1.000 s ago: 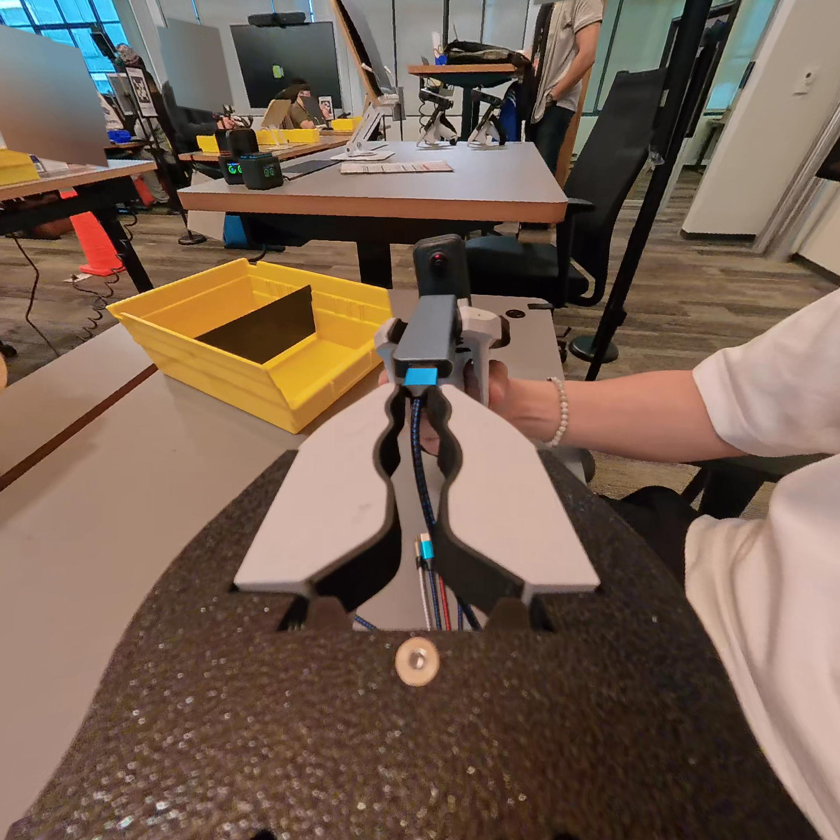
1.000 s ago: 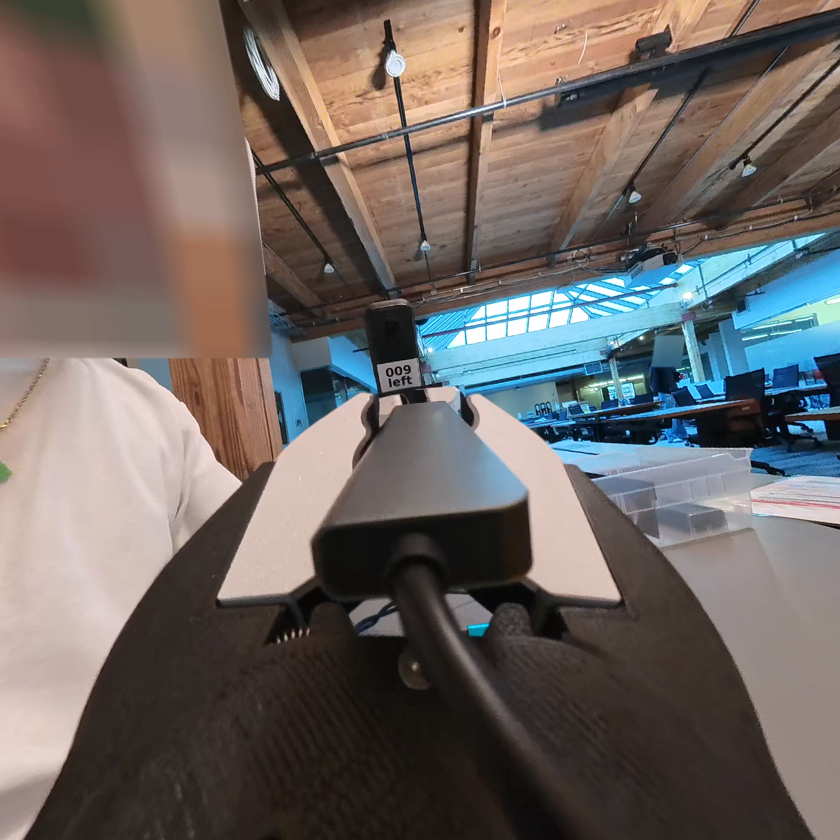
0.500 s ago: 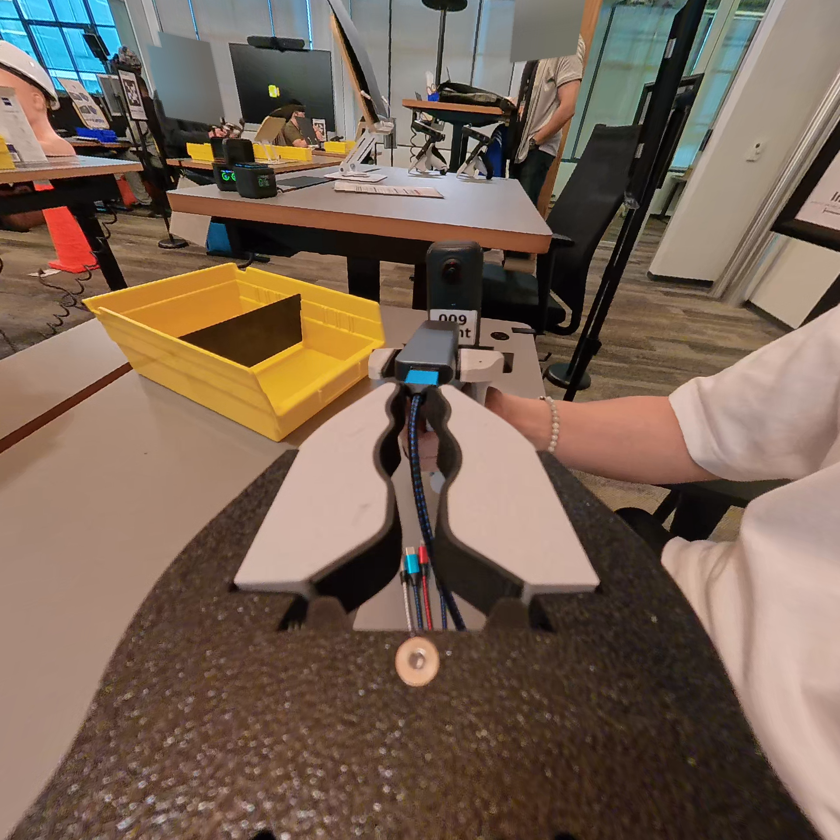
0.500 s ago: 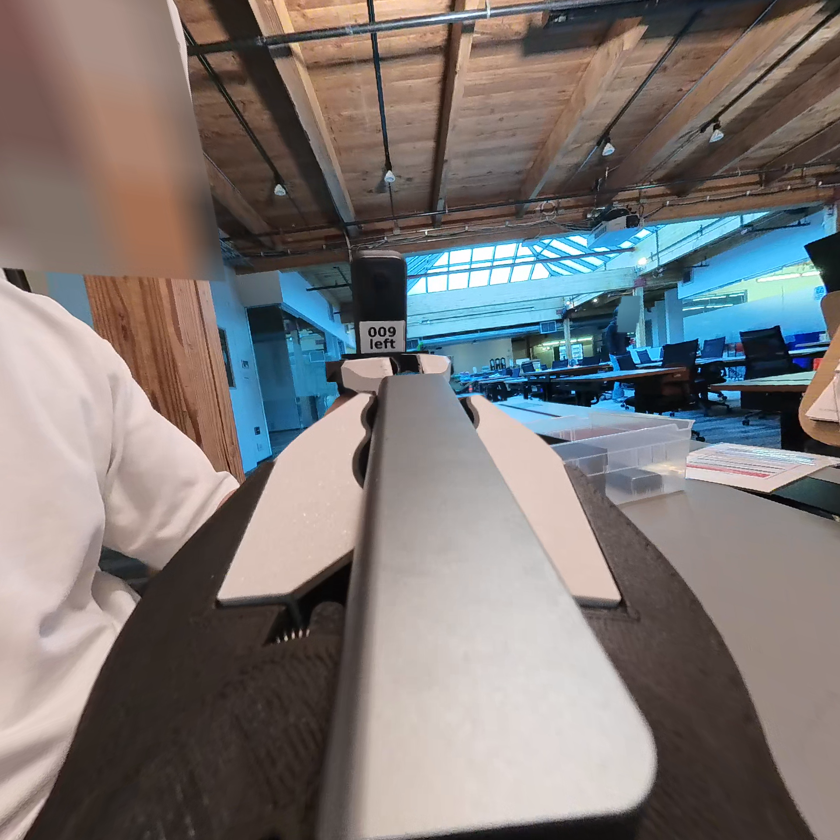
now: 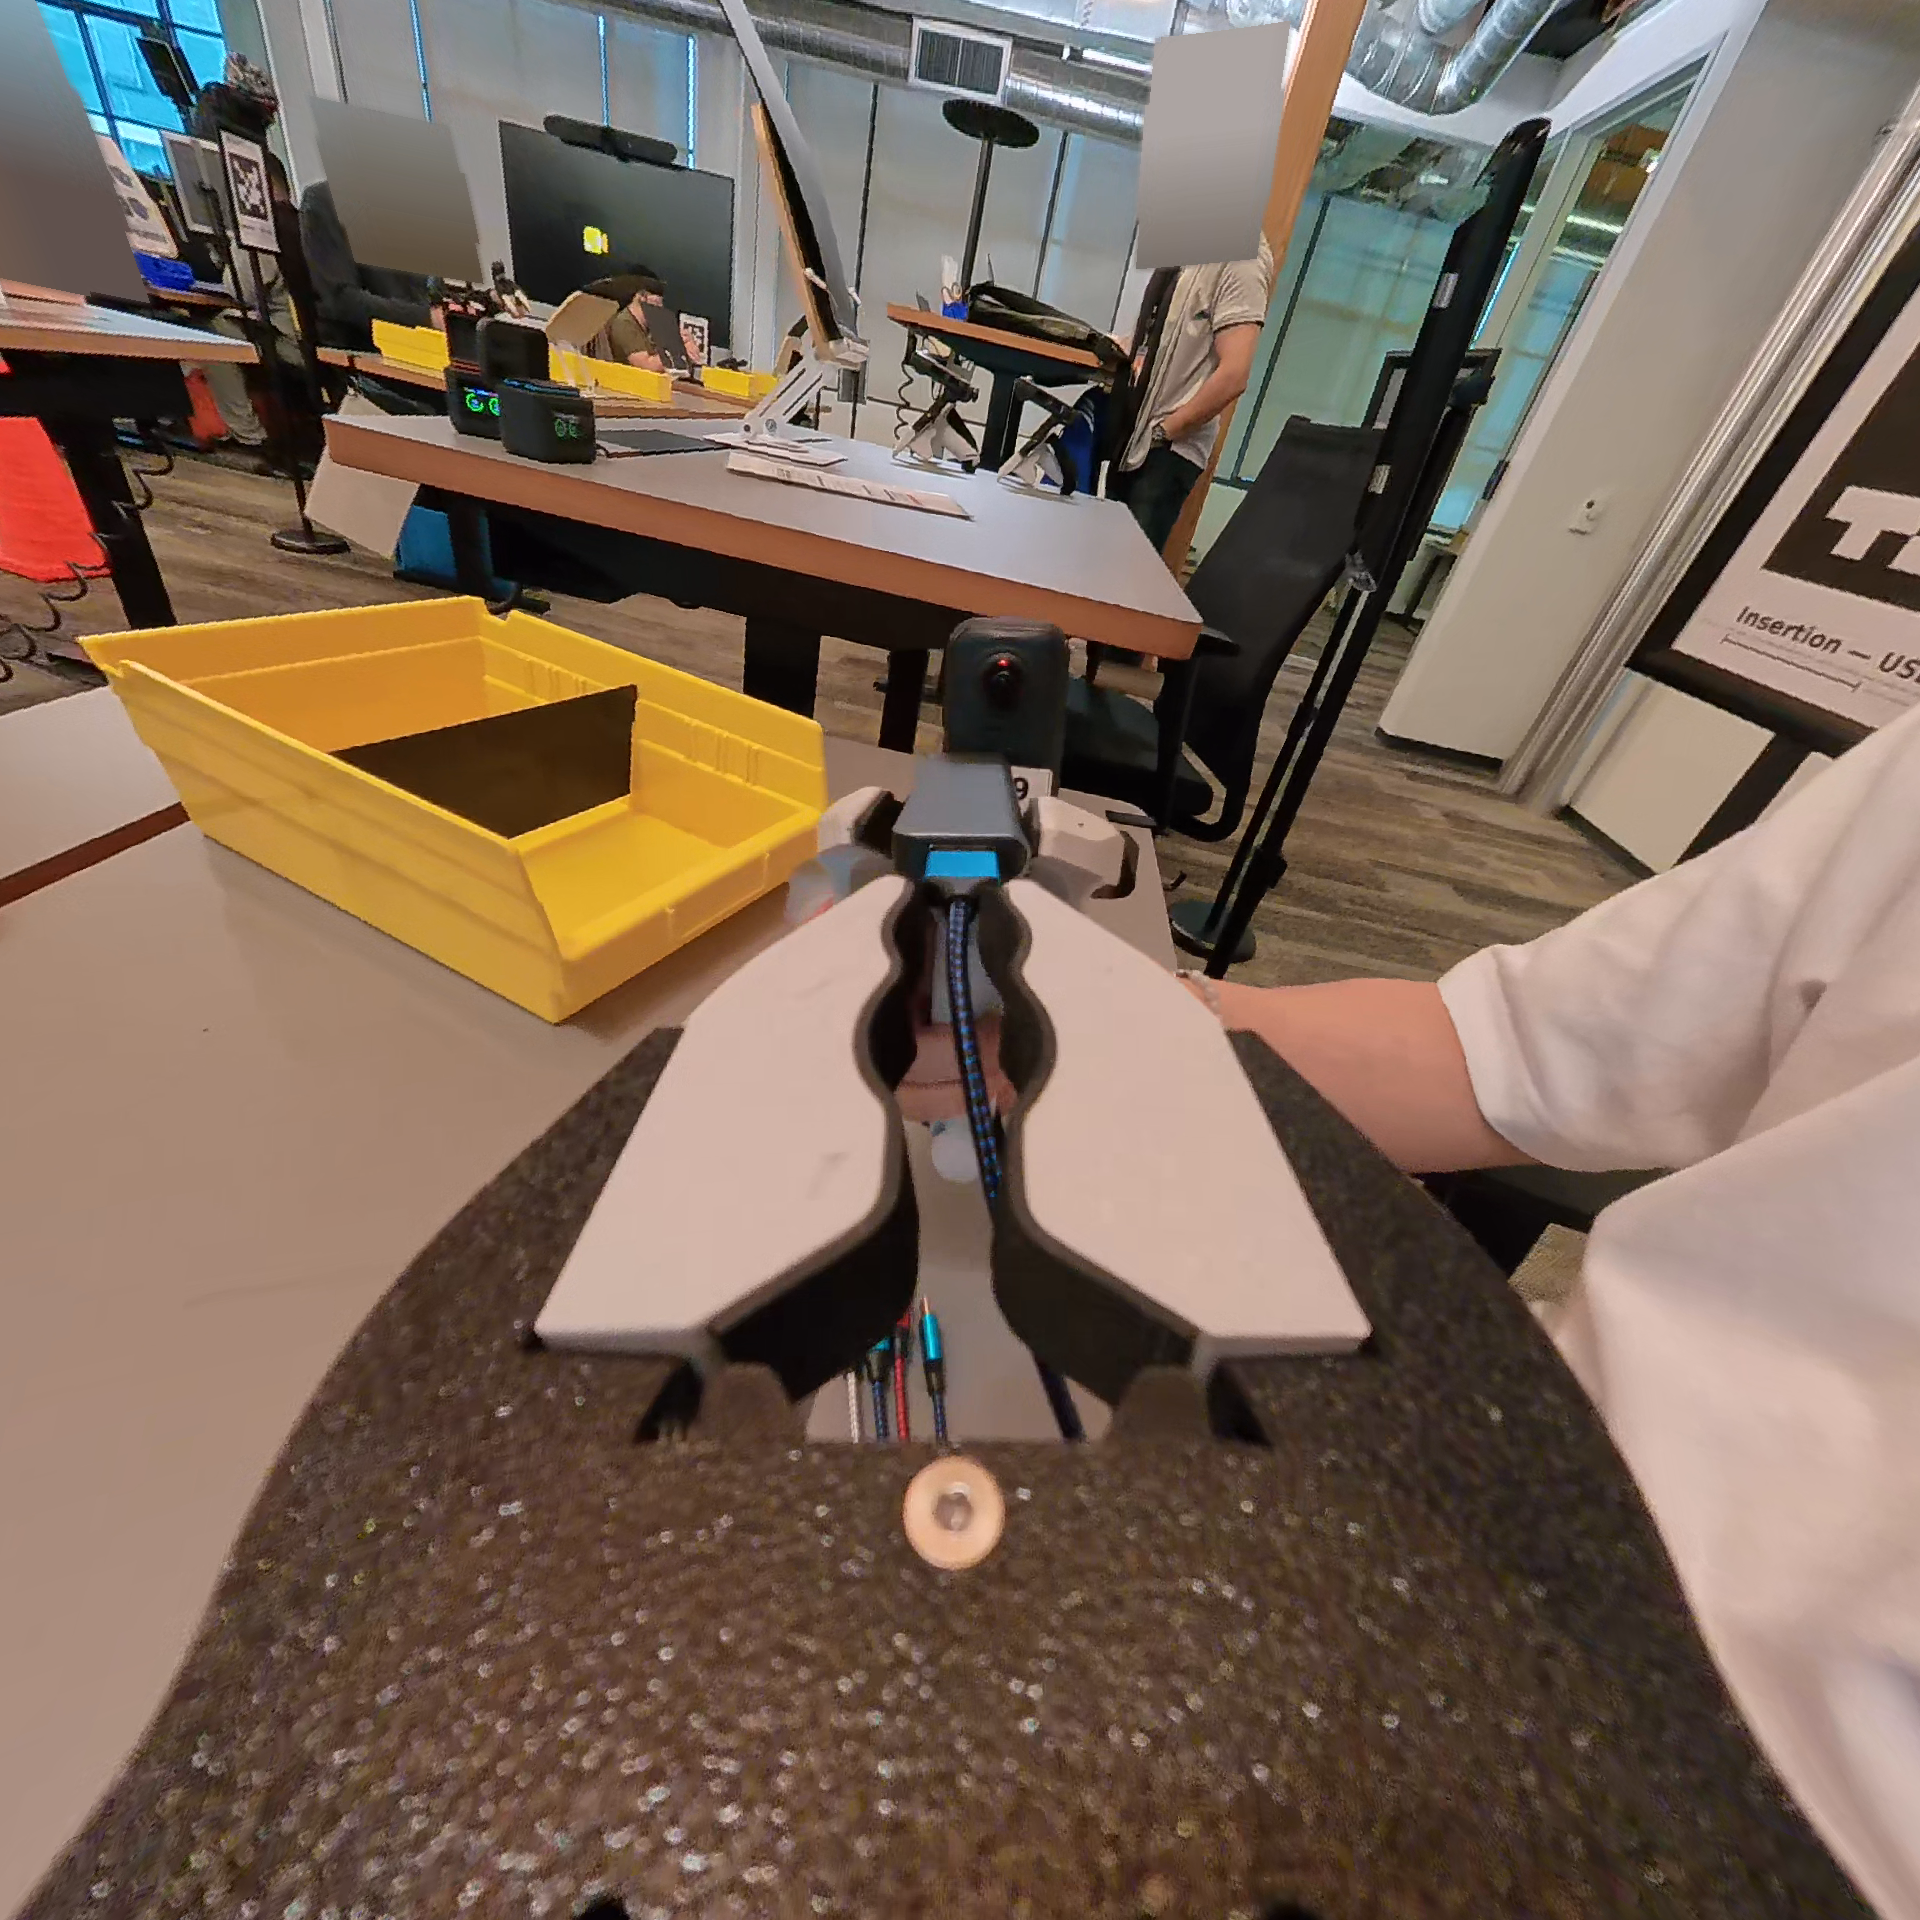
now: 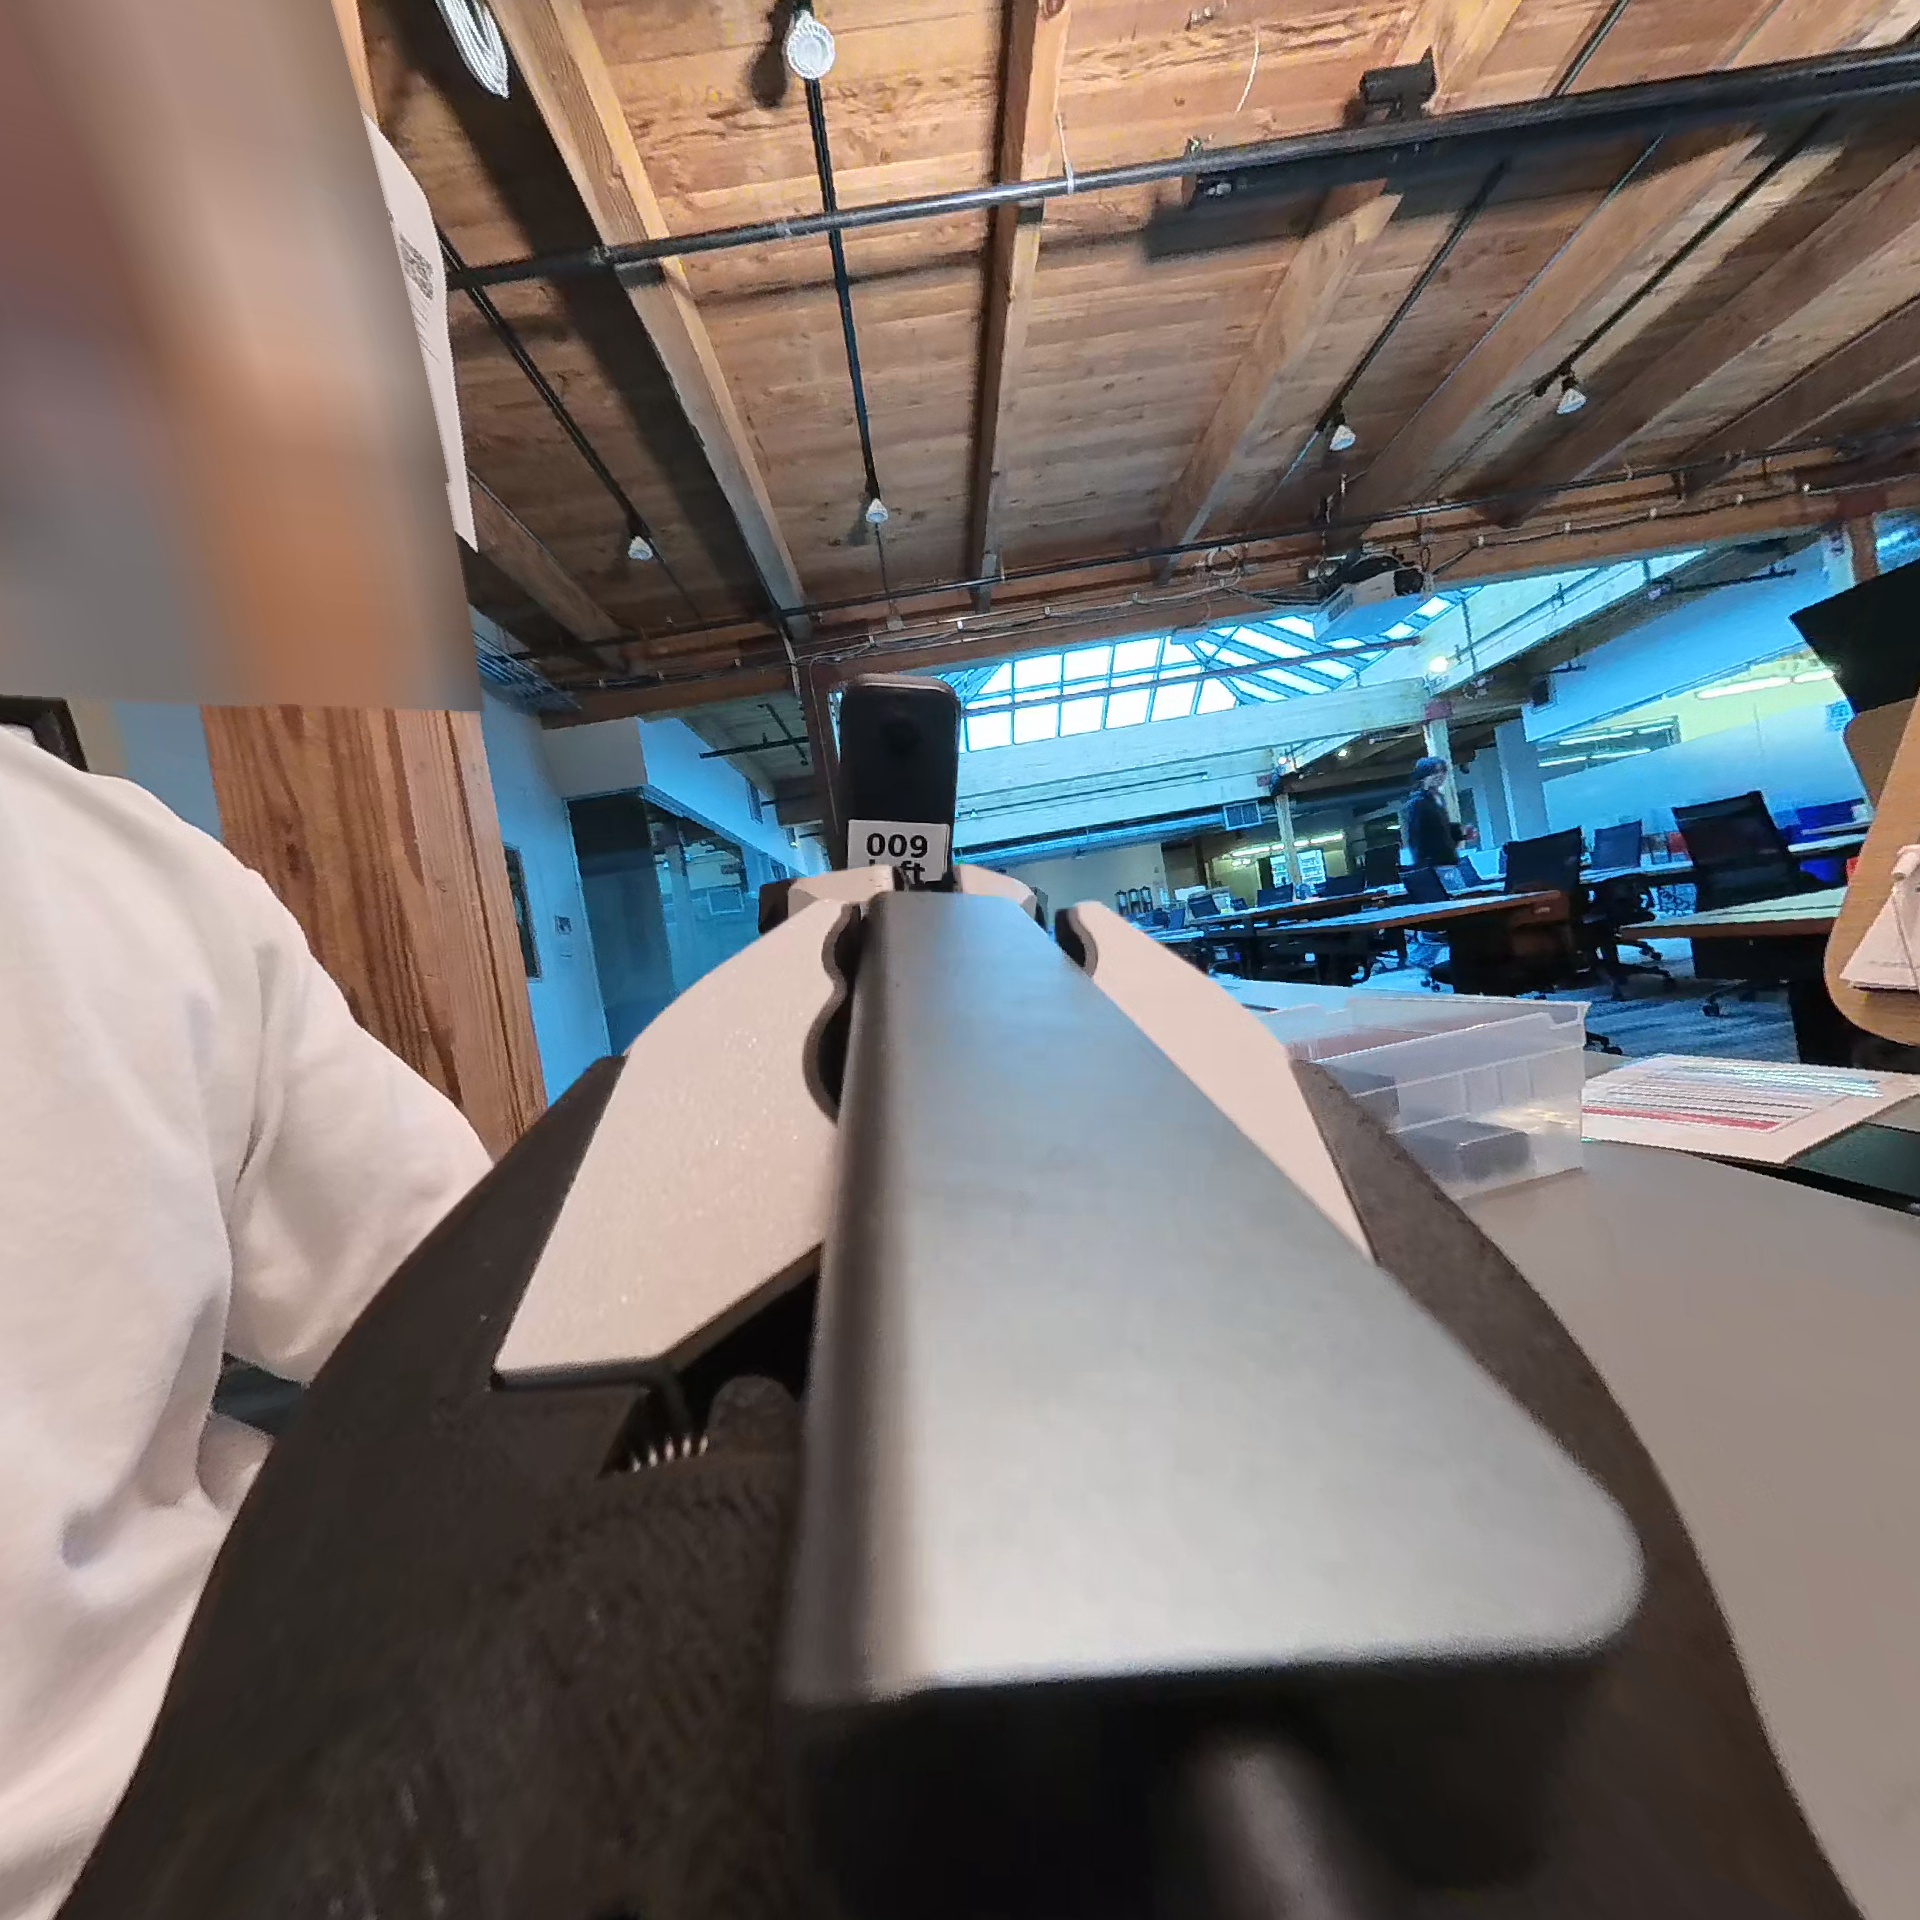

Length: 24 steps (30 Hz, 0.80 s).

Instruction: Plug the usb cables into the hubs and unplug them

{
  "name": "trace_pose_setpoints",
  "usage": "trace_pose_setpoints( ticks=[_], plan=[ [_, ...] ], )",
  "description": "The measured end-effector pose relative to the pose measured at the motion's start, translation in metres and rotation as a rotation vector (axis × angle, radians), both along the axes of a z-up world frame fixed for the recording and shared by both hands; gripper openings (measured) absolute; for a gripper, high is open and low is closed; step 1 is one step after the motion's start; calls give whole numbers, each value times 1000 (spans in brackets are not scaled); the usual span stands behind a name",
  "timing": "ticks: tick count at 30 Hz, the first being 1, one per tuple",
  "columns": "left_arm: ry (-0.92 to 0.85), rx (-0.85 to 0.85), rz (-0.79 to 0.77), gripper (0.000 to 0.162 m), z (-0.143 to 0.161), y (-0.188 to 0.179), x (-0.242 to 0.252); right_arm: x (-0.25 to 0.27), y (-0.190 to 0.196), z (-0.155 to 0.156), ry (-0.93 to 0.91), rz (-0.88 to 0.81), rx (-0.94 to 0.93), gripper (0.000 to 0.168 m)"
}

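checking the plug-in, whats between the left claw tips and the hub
Only the blue plug, in the left wrist view; it bridges the left claw tips and the hub.

Grey-fingered gripper (image 5: 961, 914) on speckled black body; white sleeve (image 5: 1662, 1039).

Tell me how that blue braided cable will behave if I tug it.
The blue braided cable probably flexes rather than pushes: it curves loosely between the left gripper fingers. Its braid likely grips well. Its blue plug looks rigid at the hub.
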State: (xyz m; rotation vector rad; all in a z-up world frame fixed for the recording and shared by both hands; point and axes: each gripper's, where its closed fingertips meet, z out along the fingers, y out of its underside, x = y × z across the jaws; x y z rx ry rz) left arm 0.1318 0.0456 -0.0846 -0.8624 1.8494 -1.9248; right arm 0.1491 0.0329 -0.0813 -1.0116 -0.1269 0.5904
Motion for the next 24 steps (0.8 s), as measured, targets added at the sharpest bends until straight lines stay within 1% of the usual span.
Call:
trace_pose_setpoints(
  ticks=[8, 14, 18, 22, 24],
  plan=[
    [-2, -13, -3, 11, -2, 0, 2, 1, 0, -3, 15, 45, -45, 36],
    [13, -41, 20, 11, -5, 5, 6, 5, 4, -5, -13, -22, -38, 36],
    [-9, -20, 33, 11, -3, 5, 6, 4, 4, -2, 0, -34, -36, 36],
    [-32, -34, 17, 9, 1, 3, 4, 8, -4, 7, 62, 15, 9, 36],
    [-42, -30, 24, 8, 3, 4, 3, 11, -5, 4, 25, -15, -10, 35]
  ],
)
